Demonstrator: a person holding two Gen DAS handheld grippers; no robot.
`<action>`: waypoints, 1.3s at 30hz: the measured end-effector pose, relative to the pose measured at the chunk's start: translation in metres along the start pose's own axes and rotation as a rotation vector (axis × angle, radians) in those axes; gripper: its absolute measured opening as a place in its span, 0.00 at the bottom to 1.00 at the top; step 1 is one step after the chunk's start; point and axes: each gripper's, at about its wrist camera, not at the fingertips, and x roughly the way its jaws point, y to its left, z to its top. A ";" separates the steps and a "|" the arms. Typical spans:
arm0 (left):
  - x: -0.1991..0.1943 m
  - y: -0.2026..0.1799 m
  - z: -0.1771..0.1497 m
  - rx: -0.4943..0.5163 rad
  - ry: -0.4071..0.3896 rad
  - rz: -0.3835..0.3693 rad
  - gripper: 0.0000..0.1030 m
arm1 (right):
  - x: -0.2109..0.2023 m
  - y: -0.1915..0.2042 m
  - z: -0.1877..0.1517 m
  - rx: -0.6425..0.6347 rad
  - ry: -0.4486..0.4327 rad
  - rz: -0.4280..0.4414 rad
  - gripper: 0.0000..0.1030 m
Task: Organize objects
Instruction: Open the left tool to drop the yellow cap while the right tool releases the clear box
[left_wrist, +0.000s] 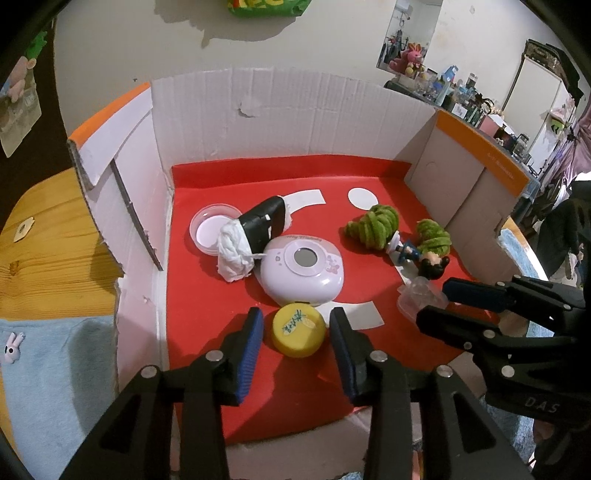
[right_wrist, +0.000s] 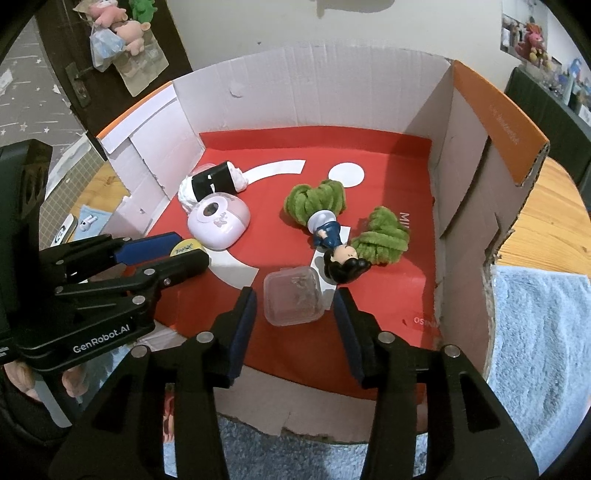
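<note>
Everything lies on the red floor (left_wrist: 207, 295) of a cardboard box. A yellow cap (left_wrist: 298, 332) rests there between the fingers of my left gripper (left_wrist: 297, 328), with a thin gap on each side, so the gripper is open. A small clear plastic box (right_wrist: 293, 295) sits between the fingers of my right gripper (right_wrist: 295, 310), also with gaps on both sides; that gripper is open too. In the right wrist view the left gripper (right_wrist: 188, 253) straddles the cap (right_wrist: 186, 248).
Behind the cap lie a lilac round device (left_wrist: 301, 271), a black-and-white roll (left_wrist: 255, 229) and a clear round lid (left_wrist: 210, 227). A doll figurine (right_wrist: 332, 240) and two green fuzzy pieces (right_wrist: 314, 199) (right_wrist: 384, 236) lie right. Cardboard walls (left_wrist: 258, 118) enclose three sides.
</note>
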 end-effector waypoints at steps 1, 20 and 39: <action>-0.001 0.000 0.000 0.001 -0.003 0.003 0.42 | 0.000 0.000 0.000 -0.001 -0.001 -0.001 0.41; -0.013 -0.002 -0.005 0.000 -0.022 0.011 0.48 | -0.010 0.006 -0.005 -0.012 -0.022 -0.005 0.48; -0.028 -0.008 -0.014 0.008 -0.053 0.023 0.57 | -0.028 0.012 -0.015 -0.021 -0.050 -0.008 0.57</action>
